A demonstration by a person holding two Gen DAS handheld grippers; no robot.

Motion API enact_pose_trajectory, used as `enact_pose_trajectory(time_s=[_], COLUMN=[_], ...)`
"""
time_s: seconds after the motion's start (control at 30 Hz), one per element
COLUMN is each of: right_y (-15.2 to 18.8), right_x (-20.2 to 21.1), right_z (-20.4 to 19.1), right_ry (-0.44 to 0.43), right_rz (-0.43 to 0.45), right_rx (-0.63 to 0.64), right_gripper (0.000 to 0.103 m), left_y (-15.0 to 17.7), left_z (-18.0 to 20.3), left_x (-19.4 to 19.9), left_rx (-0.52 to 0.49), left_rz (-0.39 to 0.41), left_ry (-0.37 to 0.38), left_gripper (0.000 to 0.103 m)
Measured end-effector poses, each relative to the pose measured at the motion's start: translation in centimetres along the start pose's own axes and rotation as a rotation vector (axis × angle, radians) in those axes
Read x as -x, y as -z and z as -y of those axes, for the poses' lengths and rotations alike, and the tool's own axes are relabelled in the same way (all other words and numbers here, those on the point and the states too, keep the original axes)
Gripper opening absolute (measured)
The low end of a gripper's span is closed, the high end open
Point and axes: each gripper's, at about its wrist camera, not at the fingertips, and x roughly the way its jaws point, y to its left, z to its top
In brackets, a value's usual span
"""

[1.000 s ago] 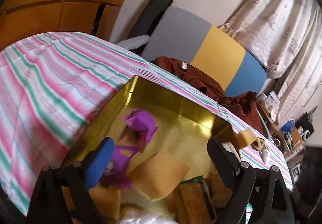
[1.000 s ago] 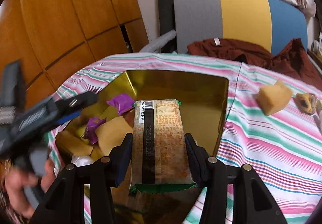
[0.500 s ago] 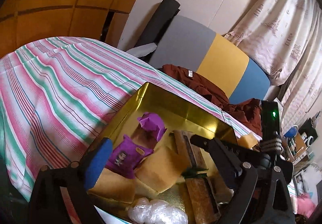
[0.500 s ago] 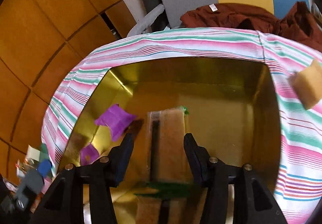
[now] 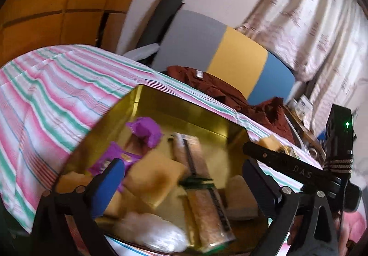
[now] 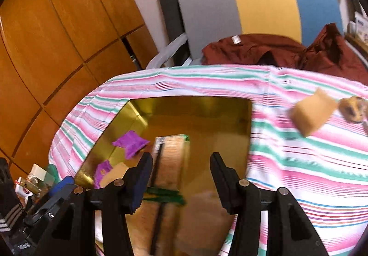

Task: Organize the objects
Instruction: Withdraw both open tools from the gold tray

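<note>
Now long orange biscuit packet (image 6: 171, 159) seen lying inside shiny gold square tin (image 6: 195, 106); right hand-held gripper (image 6: 181, 175) apart above it, clamped on nothing; left hand-held gripper (image 5: 184, 177) opening wide over tin, nothing between.

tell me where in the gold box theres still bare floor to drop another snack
Bare floor lies along the far wall of the gold box and down its right side, past the long cracker pack. The left and near parts are crowded: purple wrappers, tan packets and a clear bag.

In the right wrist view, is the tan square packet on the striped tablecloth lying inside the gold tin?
No. The tan square packet lies on the striped tablecloth, apart from and right of the gold tin.
</note>
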Motion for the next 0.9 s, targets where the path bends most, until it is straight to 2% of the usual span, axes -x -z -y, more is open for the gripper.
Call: enact_pose_trajectory(time_s=[0.2,0.5,0.63,0.77,0.9], right_y=[1.8,5.0,6.2,6.7,5.7], right_x=[1.7,3.7,4.9,6.1,7.3], right_z=[4.0,12.6,16.2,19.8,23.7], right_ry=[0.113,0.236,0.301,0.368,0.453], right_rz=[0.020,0.004,0.009,0.033,0.057], right_rx=[-0.017,-0.151,-0.189,-0.222,-0.223], right_gripper=[0.052,0.053,0.053,0.053,0.052], left_y=[1.5,3.8,4.7,5.9,7.1], left_z=[3.9,9.4,12.2,14.9,17.3], left_x=[0.2,-0.5,-0.4,-0.7,-1.2], left_rx=[-0.135,-0.235,-0.294,-0.357,-0.415], left_rz=[-0.021,-0.133,-0.155,-0.188,-0.226], left_ry=[0.040,0.171,0.227,0.264,0.282], left_gripper=[0.103,0.103,0.103,0.103,0.103])
